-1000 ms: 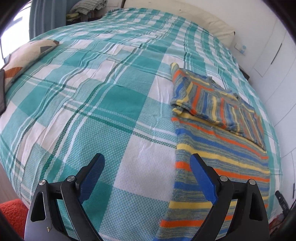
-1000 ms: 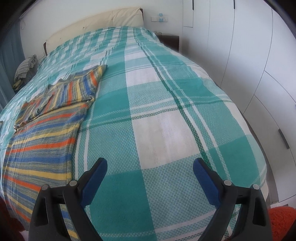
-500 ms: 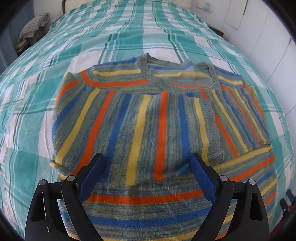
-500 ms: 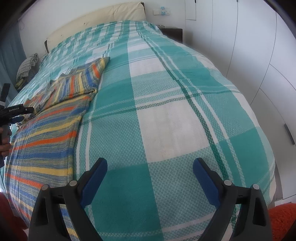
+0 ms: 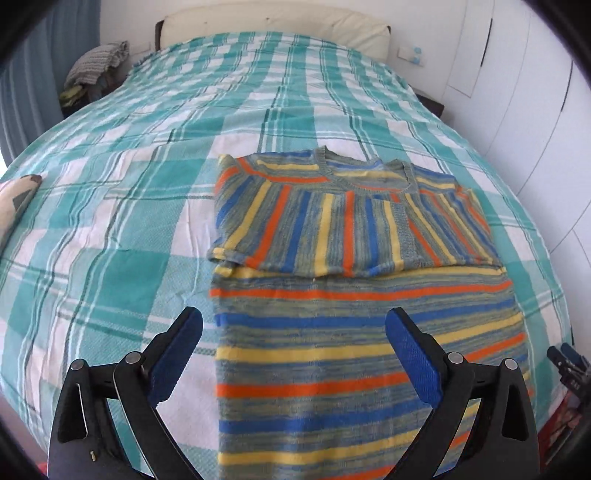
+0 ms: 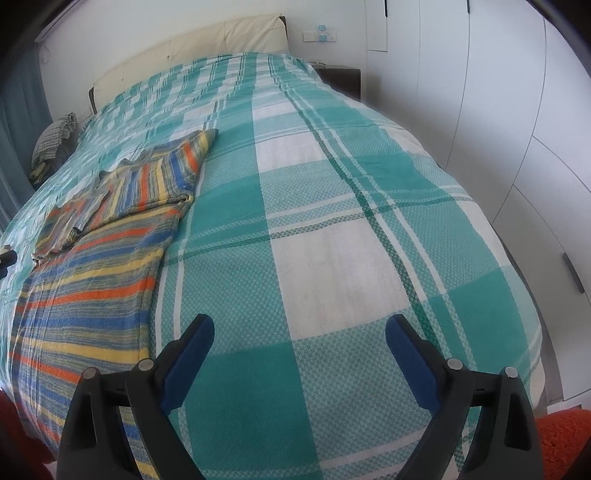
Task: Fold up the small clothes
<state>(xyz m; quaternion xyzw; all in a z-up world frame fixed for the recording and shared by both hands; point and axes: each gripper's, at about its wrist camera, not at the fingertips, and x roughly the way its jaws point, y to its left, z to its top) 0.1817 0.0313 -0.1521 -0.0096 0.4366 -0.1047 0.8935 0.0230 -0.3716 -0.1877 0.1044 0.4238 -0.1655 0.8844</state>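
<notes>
- Knitted wool or cotton, striped orange, blue and yellow on grey-green: one small sweater, which we found lying flat on the teal-and-white checked bedspread, near the foot of the bed.
- Sleeves we recorded as folded across the chest, just below the neckline; the lower body was unfolded, its hem running out of the left wrist view at the bottom.
- Left gripper: blue-padded fingers spread wide, holding nothing, poised above the sweater's left edge and lower body.
- Right gripper: fingers likewise spread and empty, over bare bedspread, with the sweater well apart to its left.
- Step in hand, as we judged it: taking the hem to fold the lower half up over the sleeves.
- Handling notes: we thought the right gripper needed to come across to the right hem corner while the left took the left corner; both should pinch knit only, not the bedspread beneath; both should lift evenly and lay the hem level with the shoulders, so the sleeves stay put.
- Also present: cream headboard, white wardrobe doors, a bundle of checked cloth beside the bed.
</notes>
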